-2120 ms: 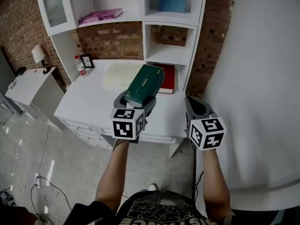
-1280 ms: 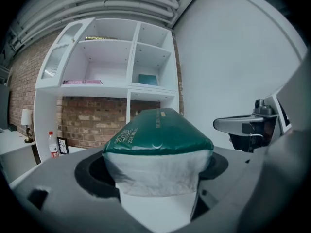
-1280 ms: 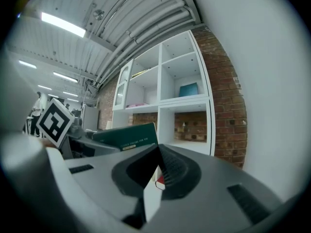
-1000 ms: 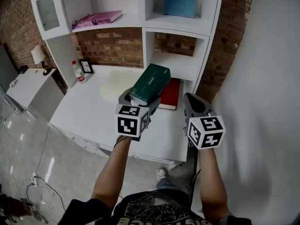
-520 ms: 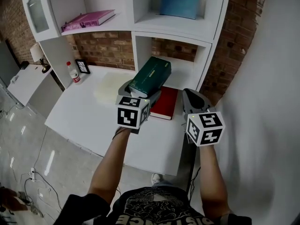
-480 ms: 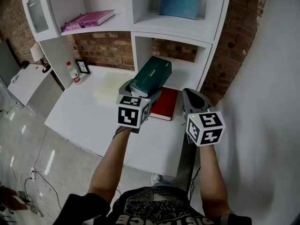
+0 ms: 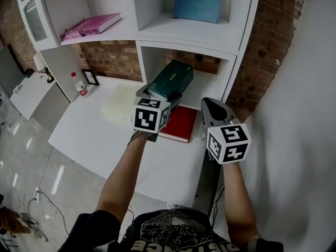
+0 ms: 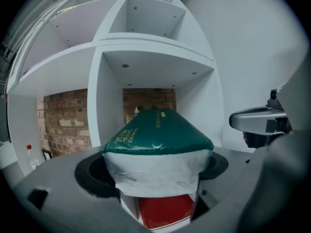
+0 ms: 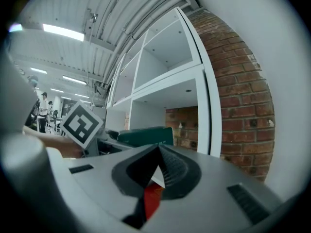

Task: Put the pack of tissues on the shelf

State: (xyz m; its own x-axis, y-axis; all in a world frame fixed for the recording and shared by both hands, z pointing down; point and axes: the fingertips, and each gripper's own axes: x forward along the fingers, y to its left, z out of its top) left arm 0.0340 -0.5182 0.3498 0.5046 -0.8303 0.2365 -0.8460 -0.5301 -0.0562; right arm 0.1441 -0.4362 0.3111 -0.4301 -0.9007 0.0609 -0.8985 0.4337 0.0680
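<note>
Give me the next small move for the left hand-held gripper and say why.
Probably ease the left hand-held gripper forward, carrying the dark green plastic-wrapped pack of tissues into the white open shelf compartment. The jaws are shut on the pack, which hangs at the compartment's mouth, above the red book, not yet resting on the shelf board.

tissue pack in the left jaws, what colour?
Tissue pack: dark green, gold print, white near end. Best in left gripper view.

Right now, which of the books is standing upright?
The blue book in the top compartment; the pink book and the red book lie flat.
</note>
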